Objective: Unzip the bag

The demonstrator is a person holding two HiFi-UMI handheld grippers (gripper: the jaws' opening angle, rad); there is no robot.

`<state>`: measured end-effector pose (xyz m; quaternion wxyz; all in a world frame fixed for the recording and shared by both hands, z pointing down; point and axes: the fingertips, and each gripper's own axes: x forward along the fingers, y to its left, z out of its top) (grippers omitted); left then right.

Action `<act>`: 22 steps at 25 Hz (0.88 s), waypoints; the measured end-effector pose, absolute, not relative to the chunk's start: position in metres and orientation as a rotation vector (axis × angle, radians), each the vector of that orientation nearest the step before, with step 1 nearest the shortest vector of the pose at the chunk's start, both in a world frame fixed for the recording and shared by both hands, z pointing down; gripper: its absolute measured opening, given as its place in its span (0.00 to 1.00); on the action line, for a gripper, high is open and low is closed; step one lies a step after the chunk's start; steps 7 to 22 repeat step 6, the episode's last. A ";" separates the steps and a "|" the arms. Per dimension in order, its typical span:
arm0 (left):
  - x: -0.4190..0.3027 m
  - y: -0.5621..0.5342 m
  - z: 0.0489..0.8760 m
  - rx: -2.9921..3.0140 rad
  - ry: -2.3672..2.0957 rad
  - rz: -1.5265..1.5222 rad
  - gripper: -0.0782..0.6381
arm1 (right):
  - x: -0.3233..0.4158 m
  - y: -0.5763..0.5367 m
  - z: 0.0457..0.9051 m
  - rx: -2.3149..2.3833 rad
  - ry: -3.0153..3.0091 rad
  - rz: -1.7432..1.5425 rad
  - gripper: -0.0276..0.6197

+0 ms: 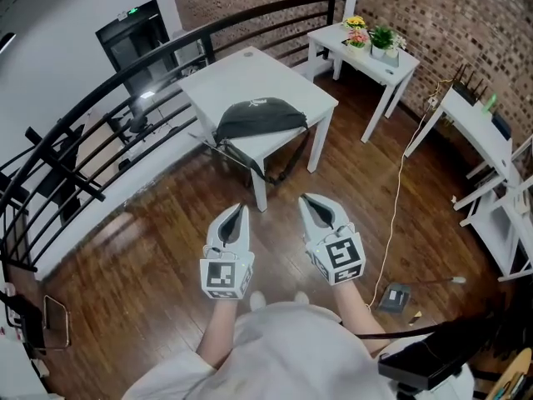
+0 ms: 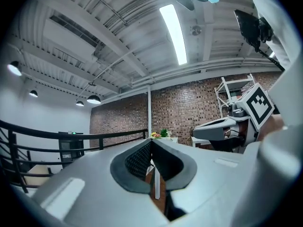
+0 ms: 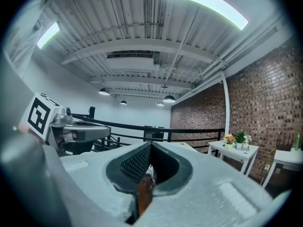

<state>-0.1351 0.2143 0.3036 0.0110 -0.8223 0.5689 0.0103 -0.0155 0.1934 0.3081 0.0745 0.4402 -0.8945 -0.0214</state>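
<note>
A dark grey bag [image 1: 260,117] lies on the front part of a white square table [image 1: 241,77], its strap hanging off the near edge. My left gripper [image 1: 241,208] and right gripper [image 1: 306,199] are held side by side in the air, well short of the table, both pointing at it. Both are shut with nothing in them. In the left gripper view the jaws [image 2: 150,143] meet at the tips, and the right gripper [image 2: 222,126] shows at the right. In the right gripper view the jaws [image 3: 150,147] are also closed, with the left gripper [image 3: 78,132] at the left.
A black railing [image 1: 100,132] curves along the left and behind the table. A white side table [image 1: 371,61] with small flower pots [image 1: 372,38] stands at the back right. White shelving [image 1: 491,165] lines the right wall. A cable [image 1: 398,198] and a small box [image 1: 395,297] lie on the wooden floor.
</note>
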 end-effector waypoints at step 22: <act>-0.156 0.212 0.305 -2.572 1.761 0.015 0.13 | -0.038 0.188 0.309 1.327 -2.681 -0.063 0.03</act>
